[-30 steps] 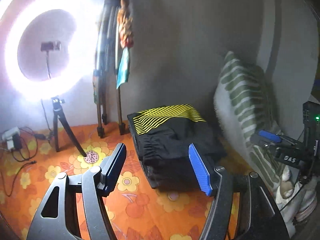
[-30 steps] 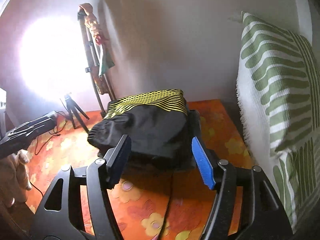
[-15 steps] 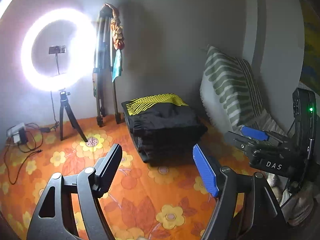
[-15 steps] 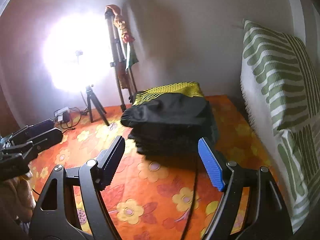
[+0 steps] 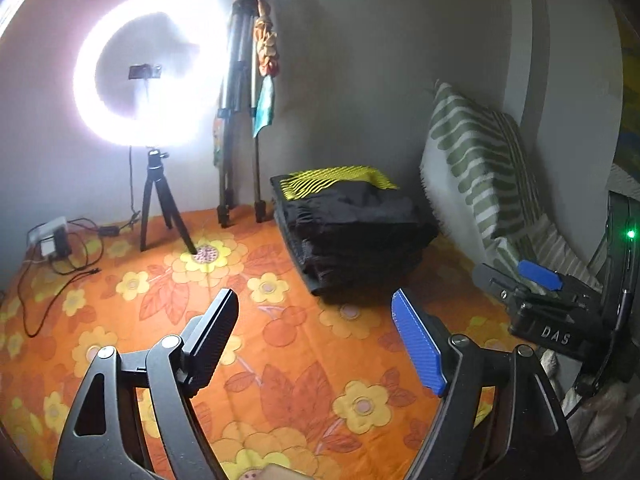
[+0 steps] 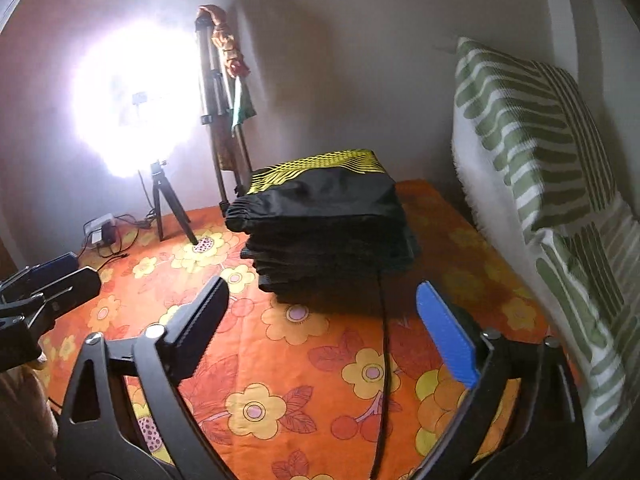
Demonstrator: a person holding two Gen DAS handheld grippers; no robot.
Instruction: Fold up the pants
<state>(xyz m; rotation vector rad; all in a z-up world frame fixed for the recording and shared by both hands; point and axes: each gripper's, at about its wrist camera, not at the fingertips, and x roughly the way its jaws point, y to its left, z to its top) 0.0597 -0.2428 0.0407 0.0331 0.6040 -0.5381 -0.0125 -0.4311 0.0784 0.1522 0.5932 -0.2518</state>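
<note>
Left tool [image 5: 316,340] and right tool [image 6: 324,332] both opening, nothing between jaws; folded pants [image 6: 324,232] stacked on floral sheet [image 6: 304,364].

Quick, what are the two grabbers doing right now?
Left gripper: opening, empty.
Right gripper: opening, empty.

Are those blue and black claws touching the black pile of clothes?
Apart. In the right wrist view, orange floral cloth shows between the right gripper and the folded pants; its opening jaws hold nothing.
</note>
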